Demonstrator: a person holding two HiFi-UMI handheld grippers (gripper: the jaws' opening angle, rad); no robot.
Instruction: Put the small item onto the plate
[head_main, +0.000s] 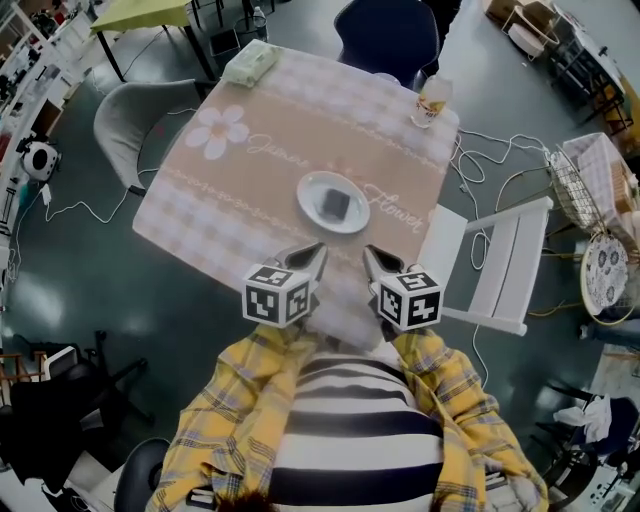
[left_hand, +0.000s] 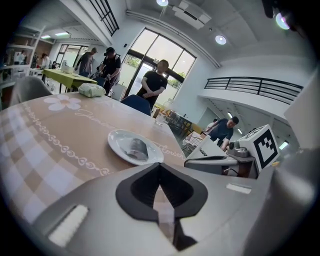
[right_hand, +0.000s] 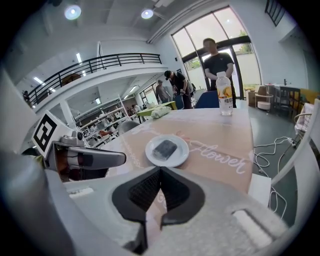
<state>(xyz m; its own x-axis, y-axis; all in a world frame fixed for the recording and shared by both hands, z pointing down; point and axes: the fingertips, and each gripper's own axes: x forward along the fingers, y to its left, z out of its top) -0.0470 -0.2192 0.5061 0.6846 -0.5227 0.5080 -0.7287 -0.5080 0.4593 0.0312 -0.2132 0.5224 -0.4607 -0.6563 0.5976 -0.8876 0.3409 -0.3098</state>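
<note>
A small dark grey item (head_main: 335, 204) lies flat on the white plate (head_main: 312, 190) in the middle of the table; it also shows as the item (left_hand: 134, 147) on the plate (left_hand: 116, 140) and as the item (right_hand: 165, 148) on the plate (right_hand: 180, 156). My left gripper (head_main: 318, 251) hangs at the table's near edge, jaws shut, nothing in them. My right gripper (head_main: 368, 253) sits beside it, jaws likewise shut and empty. Both point toward the plate from a short distance back.
A beige tablecloth (head_main: 250, 150) with a flower print covers the table. A drink bottle (head_main: 432, 101) stands at the far right corner, a green packet (head_main: 248, 63) at the far left. A white chair (head_main: 495, 262) stands right of the table, a grey chair (head_main: 125, 120) left. People stand beyond.
</note>
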